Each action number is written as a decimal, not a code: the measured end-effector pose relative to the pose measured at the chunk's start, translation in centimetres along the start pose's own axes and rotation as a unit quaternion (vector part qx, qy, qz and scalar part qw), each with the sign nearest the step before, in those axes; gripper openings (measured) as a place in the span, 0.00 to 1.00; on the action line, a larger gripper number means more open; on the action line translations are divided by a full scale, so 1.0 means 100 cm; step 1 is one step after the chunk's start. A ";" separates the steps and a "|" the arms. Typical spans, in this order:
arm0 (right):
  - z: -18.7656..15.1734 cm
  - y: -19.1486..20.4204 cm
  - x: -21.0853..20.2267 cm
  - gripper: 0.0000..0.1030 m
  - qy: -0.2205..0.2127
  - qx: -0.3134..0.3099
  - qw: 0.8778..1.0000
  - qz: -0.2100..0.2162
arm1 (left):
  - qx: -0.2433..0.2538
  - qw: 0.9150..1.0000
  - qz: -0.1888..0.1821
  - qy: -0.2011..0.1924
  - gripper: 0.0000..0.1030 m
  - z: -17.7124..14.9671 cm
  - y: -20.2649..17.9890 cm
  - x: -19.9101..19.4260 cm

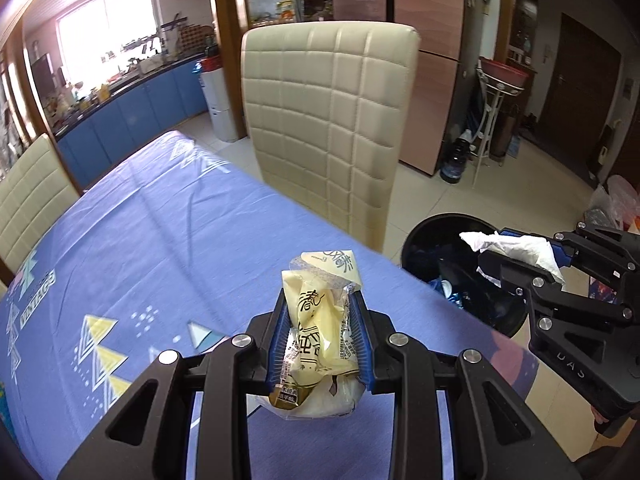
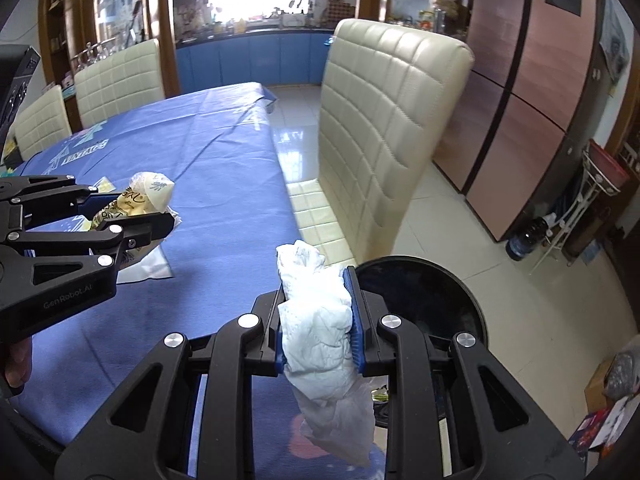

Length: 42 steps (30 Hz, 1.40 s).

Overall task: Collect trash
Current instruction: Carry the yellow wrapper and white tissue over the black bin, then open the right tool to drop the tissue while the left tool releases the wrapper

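Trash run: both grippers loaded, bin just past the table edge.
Left gripper (image 1: 320, 336) pinches a yellow printed snack wrapper (image 1: 320, 320) over the blue tablecloth (image 1: 160, 240); it needs to clear the table edge before release. Right gripper (image 2: 318, 316) is clamped on a crumpled white tissue (image 2: 316, 320), beside the black trash bin (image 2: 432, 300). Centre each load over the opening, then spread the jaws one at a time.

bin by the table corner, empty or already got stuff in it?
Not empty. The left wrist view shows blue and dark scraps inside the black trash bin; how full, cannot tell.
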State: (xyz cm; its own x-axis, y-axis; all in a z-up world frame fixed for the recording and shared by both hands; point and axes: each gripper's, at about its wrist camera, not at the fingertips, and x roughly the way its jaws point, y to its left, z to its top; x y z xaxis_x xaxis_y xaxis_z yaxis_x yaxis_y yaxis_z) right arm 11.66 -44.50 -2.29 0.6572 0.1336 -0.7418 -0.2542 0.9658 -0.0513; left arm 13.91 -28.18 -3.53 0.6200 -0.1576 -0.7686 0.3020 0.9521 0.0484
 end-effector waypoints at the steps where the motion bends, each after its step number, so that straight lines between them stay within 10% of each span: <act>1: 0.000 -0.006 0.001 0.25 0.000 0.005 1.000 -0.005 | 0.004 1.000 -0.003 0.000 0.28 0.003 -0.004 0.003; 38: -0.004 -0.119 -0.001 0.27 -0.028 0.107 0.990 -0.092 | 0.101 0.993 -0.063 -0.017 0.28 0.069 -0.103 0.037; 41: -0.004 -0.120 0.000 0.49 -0.025 0.109 0.989 -0.100 | 0.103 0.993 -0.061 -0.015 0.28 0.070 -0.105 0.038; 42: -0.005 -0.118 -0.001 0.70 -0.028 0.109 0.988 -0.105 | 0.103 0.993 -0.061 -0.016 0.28 0.070 -0.105 0.037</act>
State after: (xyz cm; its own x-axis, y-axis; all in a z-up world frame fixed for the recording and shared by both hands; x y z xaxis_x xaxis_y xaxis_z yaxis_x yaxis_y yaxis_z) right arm 14.22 -56.08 -1.98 0.7195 -0.0693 -0.6910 0.0474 0.9976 -0.0507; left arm 18.15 -40.61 -2.43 0.5910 -0.2790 -0.7569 0.5152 0.8526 0.0880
